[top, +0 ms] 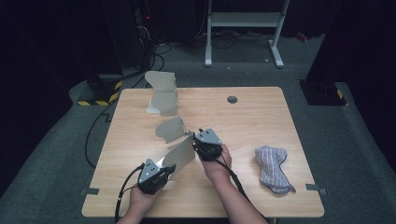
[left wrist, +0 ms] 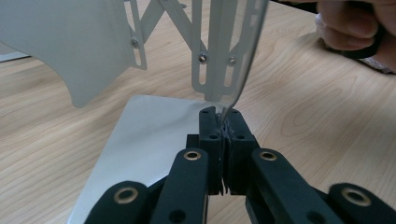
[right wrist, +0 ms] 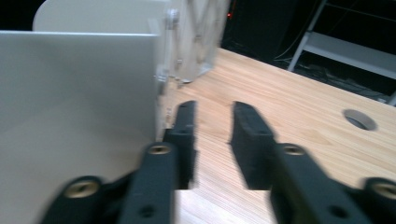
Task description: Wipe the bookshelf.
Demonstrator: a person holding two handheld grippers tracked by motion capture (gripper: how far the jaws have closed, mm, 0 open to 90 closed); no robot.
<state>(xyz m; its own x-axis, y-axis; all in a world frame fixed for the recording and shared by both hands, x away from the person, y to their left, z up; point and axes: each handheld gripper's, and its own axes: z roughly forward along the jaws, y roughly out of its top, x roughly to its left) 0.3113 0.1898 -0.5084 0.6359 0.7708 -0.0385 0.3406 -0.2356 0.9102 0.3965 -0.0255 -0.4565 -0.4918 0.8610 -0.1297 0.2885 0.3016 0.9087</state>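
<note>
**Folding panel rack held at one end**

The grey folding rack is stretched across the middle of the worktop. Its near panel is clamped by the closed left gripper. The right gripper is seen just beside a panel, fingers part open, nothing between them.

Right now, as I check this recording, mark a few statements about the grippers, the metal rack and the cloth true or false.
1. The left gripper is shut on a panel edge of the folding metal rack. True.
2. The right gripper clamps the rack. False: its jaws stand apart with nothing between them, beside a panel.
3. The grey cloth lies on the table, at the right. True.
4. The cloth is draped over the rack. False: it lies apart from it.
</note>
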